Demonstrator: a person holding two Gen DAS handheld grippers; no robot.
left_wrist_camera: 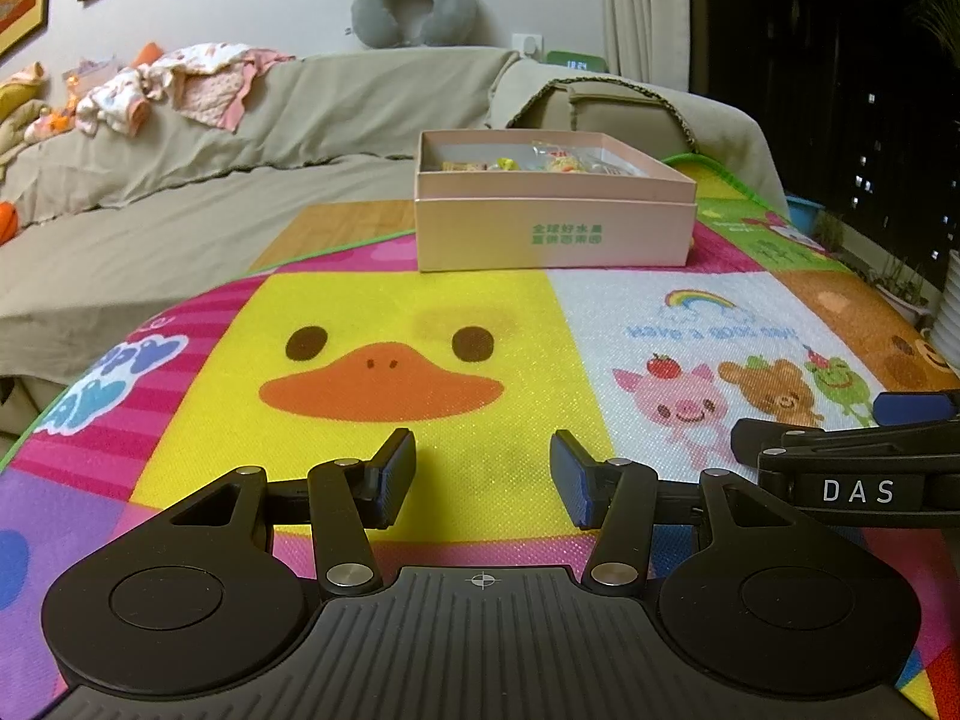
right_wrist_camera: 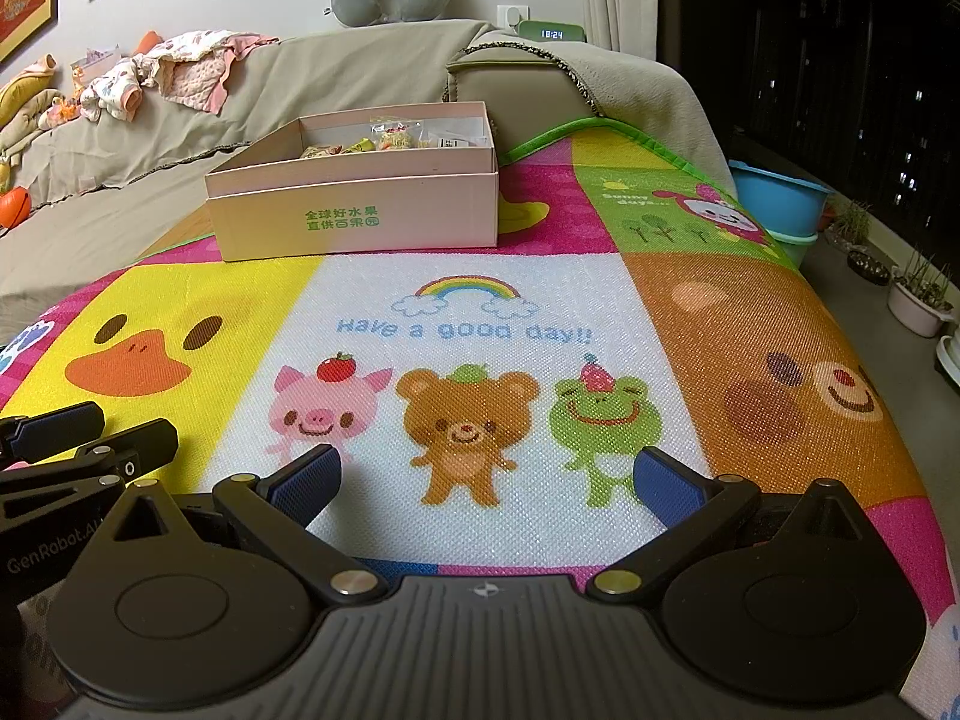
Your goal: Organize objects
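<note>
From the left wrist, the left gripper (left_wrist_camera: 483, 474) hung low over the mat (left_wrist_camera: 492, 312), jaws parted with nothing between them, above the yellow duck panel. Its blue-faced pads (left_wrist_camera: 393, 480) touched nothing. Straight ahead, at the far end of the mat, stood the pink box (left_wrist_camera: 555, 222), open-topped, with green print on its near wall. Small wrapped packets (left_wrist_camera: 564, 163) lay inside, toward the back. The right gripper (left_wrist_camera: 840, 450) reached in from the right edge, just beside the left one. Behind the box ran a sofa (left_wrist_camera: 240, 138) under a grey cover, with clothes (left_wrist_camera: 180, 84) heaped on it and a neck pillow (left_wrist_camera: 414, 3) on top of its back.

From the right wrist, the right gripper (right_wrist_camera: 486, 480) was spread wide and empty over the white panel with the pig, bear and frog. The box (right_wrist_camera: 354, 210) sat ahead and to the left, well apart from both grippers, the packets (right_wrist_camera: 390, 138) showing over its rim. The left gripper (right_wrist_camera: 90, 438) showed at the left edge. A blue tub (right_wrist_camera: 777, 198) stood beyond the mat's right side, and a clock (right_wrist_camera: 551, 33) behind the sofa.
</note>
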